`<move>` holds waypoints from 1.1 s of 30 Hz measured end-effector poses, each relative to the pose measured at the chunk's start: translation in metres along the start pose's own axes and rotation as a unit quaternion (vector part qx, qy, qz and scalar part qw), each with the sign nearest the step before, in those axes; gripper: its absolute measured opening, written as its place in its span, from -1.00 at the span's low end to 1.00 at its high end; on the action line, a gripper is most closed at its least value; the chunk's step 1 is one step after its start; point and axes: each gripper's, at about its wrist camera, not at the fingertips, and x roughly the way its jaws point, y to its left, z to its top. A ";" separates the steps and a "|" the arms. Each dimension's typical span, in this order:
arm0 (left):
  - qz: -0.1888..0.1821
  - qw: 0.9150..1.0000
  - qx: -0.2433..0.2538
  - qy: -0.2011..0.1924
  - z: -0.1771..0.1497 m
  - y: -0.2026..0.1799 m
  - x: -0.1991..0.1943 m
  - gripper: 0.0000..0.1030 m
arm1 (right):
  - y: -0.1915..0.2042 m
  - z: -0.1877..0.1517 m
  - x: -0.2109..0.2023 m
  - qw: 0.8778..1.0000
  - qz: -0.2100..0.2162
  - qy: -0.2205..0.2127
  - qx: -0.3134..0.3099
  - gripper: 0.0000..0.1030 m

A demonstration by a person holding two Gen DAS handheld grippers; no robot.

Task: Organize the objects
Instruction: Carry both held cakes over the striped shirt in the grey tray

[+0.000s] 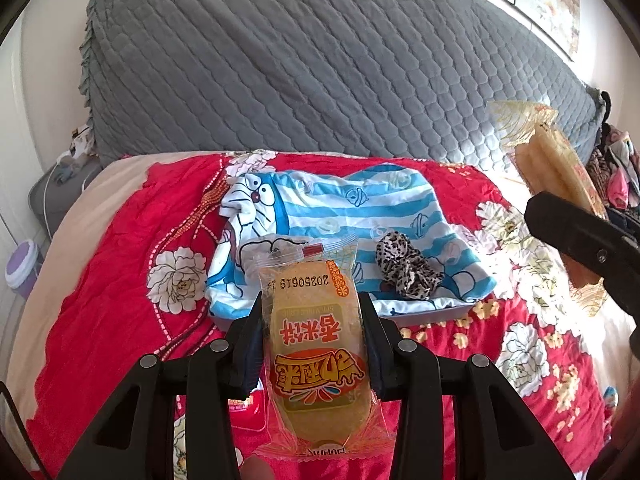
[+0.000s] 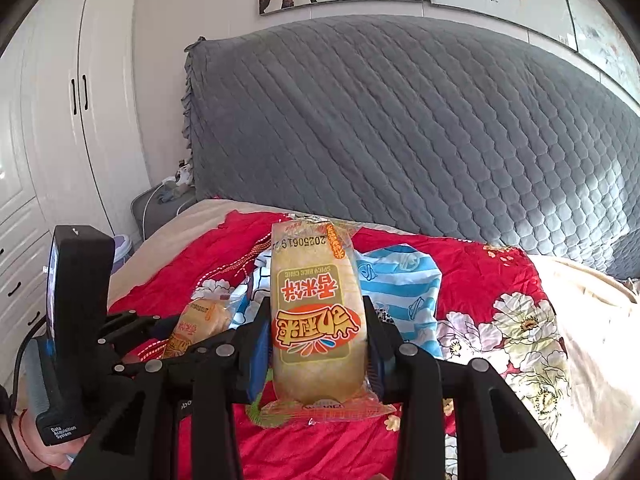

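My left gripper (image 1: 316, 330) is shut on a yellow rice cake packet (image 1: 318, 360), held upright above the red floral bedspread (image 1: 120, 280). My right gripper (image 2: 318, 344) is shut on a second, matching rice cake packet (image 2: 316, 320). In the left wrist view that second packet (image 1: 560, 172) and the right gripper's black body (image 1: 584, 240) show at the right edge. In the right wrist view the left gripper (image 2: 192, 332) with its packet (image 2: 200, 324) shows low at the left. A blue-striped cartoon cloth (image 1: 340, 220) lies over a tray ahead, with a leopard-print scrunchie (image 1: 406, 268) on it.
A grey quilted headboard cover (image 1: 300, 72) rises behind the bed. A grey bedside stand (image 1: 60, 196) and a purple-lidded bin (image 1: 24, 268) are on the left. White wardrobe doors (image 2: 60, 120) stand at far left. Clothes (image 1: 618, 172) are piled at far right.
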 end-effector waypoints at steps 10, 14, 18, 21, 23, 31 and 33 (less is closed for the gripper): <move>-0.004 1.000 -0.009 0.005 0.003 0.004 0.019 -0.17 | -0.017 -0.005 0.021 1.000 -0.007 0.012 0.022 -0.22; -0.006 1.000 -0.006 0.006 0.006 0.002 0.025 -0.17 | -0.018 -0.007 0.028 1.000 -0.006 0.016 0.020 -0.22; -0.006 1.000 -0.005 0.007 0.009 0.001 0.031 -0.17 | -0.018 -0.009 0.033 1.000 -0.005 0.019 0.020 -0.22; -0.008 1.000 -0.005 0.008 0.012 0.001 0.034 -0.17 | -0.019 -0.010 0.036 1.000 -0.004 0.020 0.020 -0.22; -0.007 1.000 -0.002 0.006 0.014 0.001 0.036 -0.17 | -0.019 -0.009 0.037 1.000 -0.007 0.019 0.019 -0.22; -0.008 1.000 0.000 0.005 0.024 0.001 0.051 -0.17 | -0.021 -0.011 0.053 0.999 -0.016 0.020 0.019 -0.22; -0.007 1.000 0.001 0.004 0.026 0.002 0.055 -0.17 | -0.022 -0.011 0.058 1.000 -0.019 0.019 0.017 -0.22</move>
